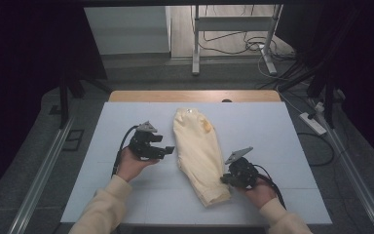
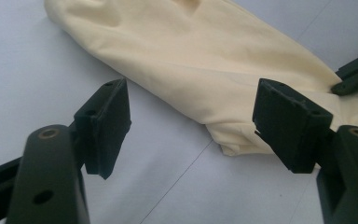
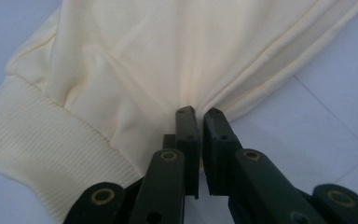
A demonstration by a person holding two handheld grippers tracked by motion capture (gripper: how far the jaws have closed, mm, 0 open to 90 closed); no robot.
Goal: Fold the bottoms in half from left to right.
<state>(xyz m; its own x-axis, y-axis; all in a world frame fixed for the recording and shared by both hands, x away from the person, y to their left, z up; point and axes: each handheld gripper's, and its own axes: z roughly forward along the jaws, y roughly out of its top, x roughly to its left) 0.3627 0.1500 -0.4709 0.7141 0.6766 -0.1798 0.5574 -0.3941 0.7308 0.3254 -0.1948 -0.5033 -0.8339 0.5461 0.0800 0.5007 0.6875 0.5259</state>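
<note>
A: What was the right gripper (image 1: 225,179) state?
B: Jaws pinched the edge of the cream garment (image 1: 198,151) near its ribbed hem (image 3: 37,149).
A: And the left gripper (image 1: 168,150)?
B: Jaws spread, empty, just beside the garment, which lay folded lengthwise mid-desk (image 1: 126,122).

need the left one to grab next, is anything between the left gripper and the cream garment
Nothing visible. The left gripper stands open beside the cream garment, with bare table between them.
</note>
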